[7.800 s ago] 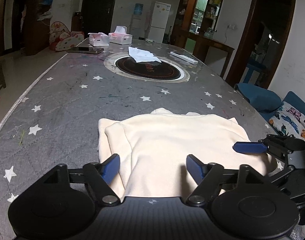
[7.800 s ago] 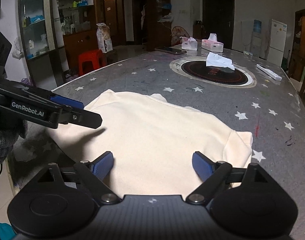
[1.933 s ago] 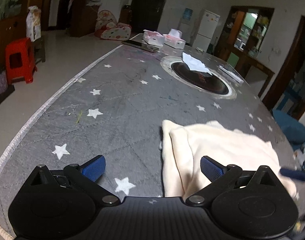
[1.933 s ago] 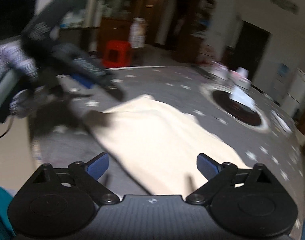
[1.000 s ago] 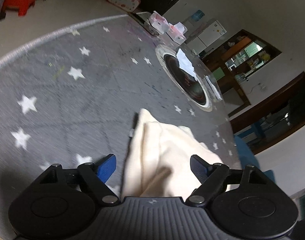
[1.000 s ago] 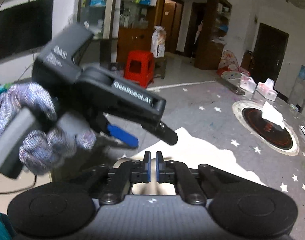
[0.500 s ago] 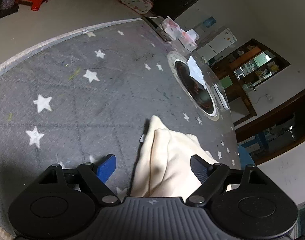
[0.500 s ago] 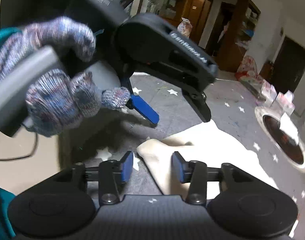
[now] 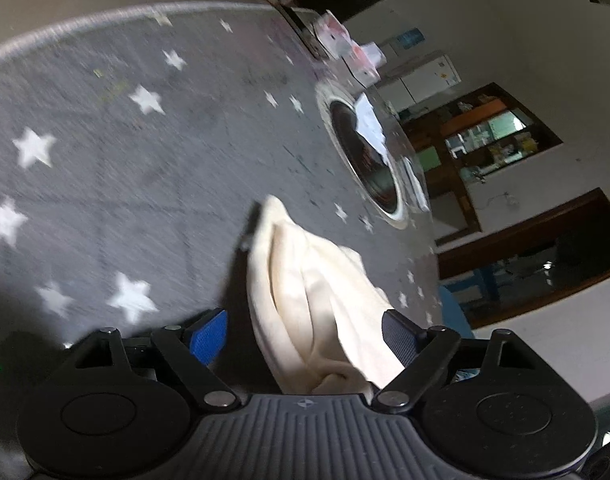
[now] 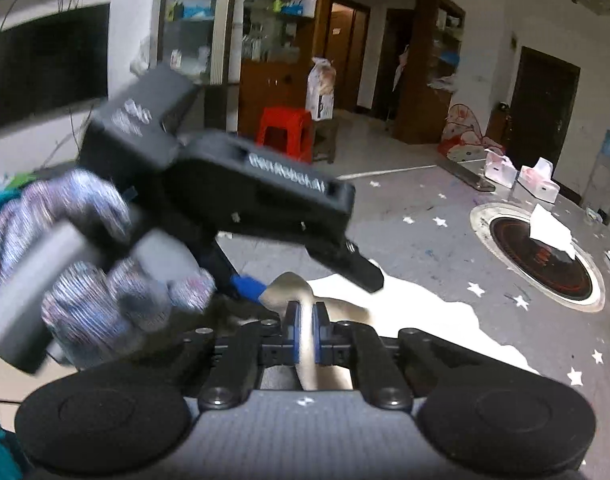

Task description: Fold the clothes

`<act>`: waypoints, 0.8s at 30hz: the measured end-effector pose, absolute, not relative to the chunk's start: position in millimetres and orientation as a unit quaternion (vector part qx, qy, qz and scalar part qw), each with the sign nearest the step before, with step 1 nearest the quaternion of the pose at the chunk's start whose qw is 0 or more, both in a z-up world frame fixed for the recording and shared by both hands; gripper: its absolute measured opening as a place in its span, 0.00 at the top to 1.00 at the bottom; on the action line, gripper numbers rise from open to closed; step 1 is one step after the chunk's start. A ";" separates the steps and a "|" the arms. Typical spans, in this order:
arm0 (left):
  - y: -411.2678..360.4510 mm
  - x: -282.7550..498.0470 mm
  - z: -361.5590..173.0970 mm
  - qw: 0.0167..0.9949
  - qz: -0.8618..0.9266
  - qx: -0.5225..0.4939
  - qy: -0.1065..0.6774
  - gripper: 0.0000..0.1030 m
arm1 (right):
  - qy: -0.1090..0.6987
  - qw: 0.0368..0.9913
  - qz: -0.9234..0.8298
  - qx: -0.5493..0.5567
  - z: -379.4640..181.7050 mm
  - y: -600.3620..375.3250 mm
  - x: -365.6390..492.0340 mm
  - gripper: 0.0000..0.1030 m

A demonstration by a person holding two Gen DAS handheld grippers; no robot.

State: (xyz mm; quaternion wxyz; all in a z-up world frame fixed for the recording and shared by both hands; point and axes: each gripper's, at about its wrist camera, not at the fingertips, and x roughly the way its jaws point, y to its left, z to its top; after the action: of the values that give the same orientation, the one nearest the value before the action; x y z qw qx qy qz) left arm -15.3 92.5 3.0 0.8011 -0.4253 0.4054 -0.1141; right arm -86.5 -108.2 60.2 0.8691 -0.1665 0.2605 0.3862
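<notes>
A cream garment point(image 9: 305, 280) lies folded on the grey star-patterned table point(image 9: 125, 180). Its near edge rises in a bunched ridge between my left gripper's point(image 9: 305, 336) blue pads. Those jaws stand wide and are closing; the right pad brushes the cloth, the left pad is clear of it. In the right wrist view, my right gripper point(image 10: 304, 332) is shut on a raised fold of the garment point(image 10: 405, 312). The left gripper point(image 10: 309, 280) hovers just above and behind that fold, held by a gloved hand point(image 10: 85, 240).
A round dark hotplate point(image 10: 541, 264) with a white tissue point(image 10: 549, 232) is set into the far table. Two tissue boxes point(image 10: 541, 184) stand beyond it. The table's curved edge point(image 9: 65, 24) runs along the far left. A red stool point(image 10: 285, 128) stands on the floor.
My right gripper has shut on the garment's near fold, which lay loose between its half-open pads before. The left view has rolled a little, and the cloth sits higher between the left fingers.
</notes>
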 end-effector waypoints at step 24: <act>77.4 -5.6 -7.9 0.810 -0.127 -0.386 0.422 0.82 | 0.338 0.926 0.164 -0.013 25.3 -275.8 -26.2 0.62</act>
State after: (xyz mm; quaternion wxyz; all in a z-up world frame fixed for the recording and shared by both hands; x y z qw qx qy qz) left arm -5.6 77.4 -7.9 0.8103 -0.3863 0.4220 -0.1267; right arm -26.2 -275.8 25.3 0.9265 -0.0131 0.3383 0.1643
